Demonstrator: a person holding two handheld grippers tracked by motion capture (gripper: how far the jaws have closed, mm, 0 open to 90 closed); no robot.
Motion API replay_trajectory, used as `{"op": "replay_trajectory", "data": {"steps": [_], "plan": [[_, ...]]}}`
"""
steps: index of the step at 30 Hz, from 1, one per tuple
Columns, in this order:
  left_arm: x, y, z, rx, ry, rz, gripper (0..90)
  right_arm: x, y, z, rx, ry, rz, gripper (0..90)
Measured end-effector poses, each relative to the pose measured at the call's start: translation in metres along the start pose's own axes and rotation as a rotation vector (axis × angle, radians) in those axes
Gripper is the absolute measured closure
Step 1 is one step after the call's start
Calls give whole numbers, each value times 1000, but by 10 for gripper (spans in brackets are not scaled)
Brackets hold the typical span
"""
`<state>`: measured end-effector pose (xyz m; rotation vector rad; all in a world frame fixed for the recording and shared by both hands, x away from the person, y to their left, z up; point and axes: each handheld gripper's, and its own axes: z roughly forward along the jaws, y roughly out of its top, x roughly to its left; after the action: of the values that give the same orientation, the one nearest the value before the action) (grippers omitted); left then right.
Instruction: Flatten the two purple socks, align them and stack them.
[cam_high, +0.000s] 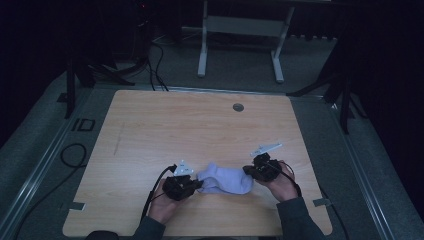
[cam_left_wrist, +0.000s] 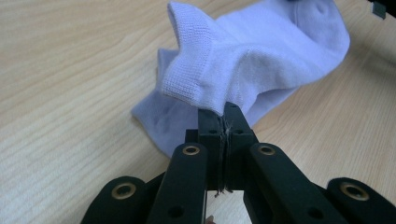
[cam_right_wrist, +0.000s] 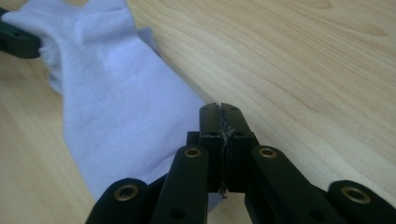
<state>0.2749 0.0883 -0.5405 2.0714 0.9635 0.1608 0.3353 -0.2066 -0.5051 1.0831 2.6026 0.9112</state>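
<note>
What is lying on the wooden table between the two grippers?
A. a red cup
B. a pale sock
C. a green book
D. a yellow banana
B: a pale sock lies on the wooden table, with the left gripper at its cuff end and the right gripper at its other end.

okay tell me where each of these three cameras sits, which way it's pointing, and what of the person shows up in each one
High view: above the person's side, facing forward and down on the table; shows both forearms, the left gripper and right gripper.
Left gripper view: rides the left gripper, looking along its shut jaws at the sock cuff they pinch.
Right gripper view: rides the right gripper, looking along its shut jaws across the sock toward the left gripper's tip.
Shared: all three show the sock on the table.
</note>
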Motion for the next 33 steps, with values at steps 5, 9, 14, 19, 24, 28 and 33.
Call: {"op": "replay_trajectory", "data": {"steps": [5,9,14,19,24,28,33], "plan": [[3,-3,-2,11,-3,-19,888,2,2,6,10,-19,-11,887],[5,-5,-1,26,0,-25,888,2,1,12,21,-35,-20,887],[6,-6,1,40,6,-31,888,4,-2,18,35,-64,-30,886],[8,-8,3,57,22,-30,888,5,-4,23,41,-85,-39,887],[8,-9,6,85,30,-30,887,4,-6,25,41,-92,-39,887],[6,-10,9,103,57,-11,885,4,-9,29,44,-96,-43,885],[5,-10,8,99,80,-4,784,6,-12,32,47,-98,-60,878]]}}
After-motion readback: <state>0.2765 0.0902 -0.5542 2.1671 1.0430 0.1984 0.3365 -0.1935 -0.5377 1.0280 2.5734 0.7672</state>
